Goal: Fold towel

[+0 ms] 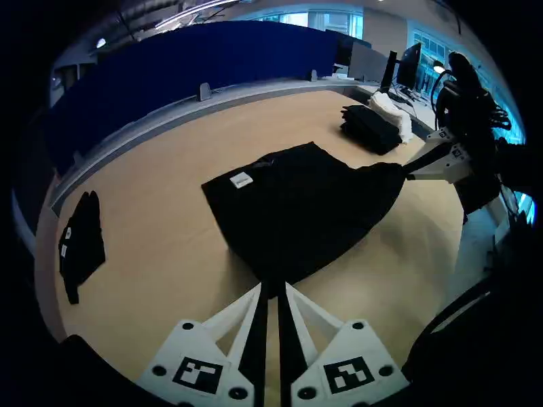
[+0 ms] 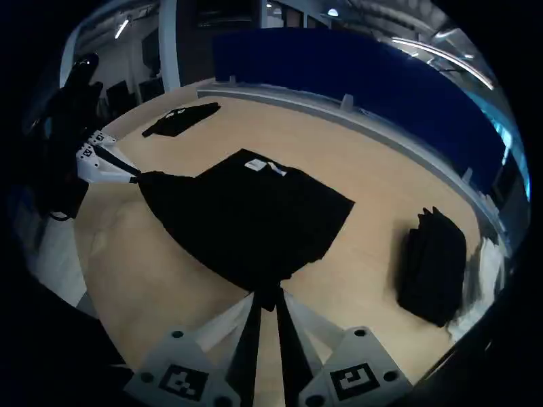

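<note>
A loose dark cloth [image 1: 80,245] lies near the left edge of the worktop [image 1: 170,258]. The black towel [image 1: 298,210] is spread across the middle of the worktop, with a white tag [image 1: 240,180] at its far left corner. The left gripper [image 1: 271,288] has its fingers pressed together on the towel's near corner. Toward the far right corner sits a stack of folded black cloths [image 1: 370,127], with a white cloth [image 1: 394,112] just behind it. The right gripper [image 1: 407,175] pinches the towel's right corner, its fingers closed on the fabric.
</note>
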`<move>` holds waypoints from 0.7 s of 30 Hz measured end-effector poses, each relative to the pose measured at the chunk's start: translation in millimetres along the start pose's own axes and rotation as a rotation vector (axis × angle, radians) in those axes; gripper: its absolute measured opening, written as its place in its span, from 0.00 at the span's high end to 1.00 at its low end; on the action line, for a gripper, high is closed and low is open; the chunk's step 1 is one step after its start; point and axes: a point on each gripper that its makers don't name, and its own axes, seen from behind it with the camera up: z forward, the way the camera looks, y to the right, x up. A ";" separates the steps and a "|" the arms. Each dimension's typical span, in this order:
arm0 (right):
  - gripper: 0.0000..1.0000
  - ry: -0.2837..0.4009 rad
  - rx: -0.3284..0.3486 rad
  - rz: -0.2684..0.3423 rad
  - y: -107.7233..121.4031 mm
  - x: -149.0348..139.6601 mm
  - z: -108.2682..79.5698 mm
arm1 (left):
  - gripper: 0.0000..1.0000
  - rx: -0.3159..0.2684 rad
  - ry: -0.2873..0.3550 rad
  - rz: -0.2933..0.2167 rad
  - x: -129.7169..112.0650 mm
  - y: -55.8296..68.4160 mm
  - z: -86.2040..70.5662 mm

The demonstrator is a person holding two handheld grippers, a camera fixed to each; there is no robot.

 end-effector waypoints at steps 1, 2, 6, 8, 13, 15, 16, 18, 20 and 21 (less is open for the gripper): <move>0.85 -0.001 0.000 -0.005 -0.6 1.9 -3.5 | 0.91 0.001 0.004 -0.005 1.9 1.3 -3.6; 0.85 -0.001 0.000 -0.010 -1.1 3.6 -6.6 | 0.91 0.002 0.007 -0.009 3.6 2.4 -6.8; 0.84 -0.006 0.002 -0.026 -3.3 8.8 -19.9 | 0.91 0.003 0.014 -0.022 8.0 7.6 -20.6; 0.85 -0.007 0.005 -0.031 -4.7 10.6 -26.3 | 0.91 0.002 0.017 -0.026 8.9 10.0 -27.4; 0.85 -0.011 0.009 -0.034 -6.6 12.4 -34.7 | 0.91 -0.004 0.020 -0.041 9.1 15.0 -37.3; 0.85 -0.013 0.009 -0.035 -6.5 12.1 -35.2 | 0.91 -0.006 0.022 -0.048 9.4 16.4 -37.8; 0.85 -0.013 0.008 -0.036 -6.0 12.4 -34.9 | 0.91 -0.006 0.023 -0.051 10.4 16.1 -37.9; 0.85 -0.014 0.007 -0.038 -5.1 12.8 -34.5 | 0.91 -0.006 0.026 -0.056 12.3 15.4 -37.9; 0.85 -0.013 0.005 -0.042 -3.4 14.8 -34.3 | 0.91 -0.004 0.032 -0.058 16.9 12.8 -37.9; 0.85 -0.012 0.003 -0.044 -2.5 15.8 -34.1 | 0.91 -0.003 0.036 -0.060 19.1 11.5 -37.8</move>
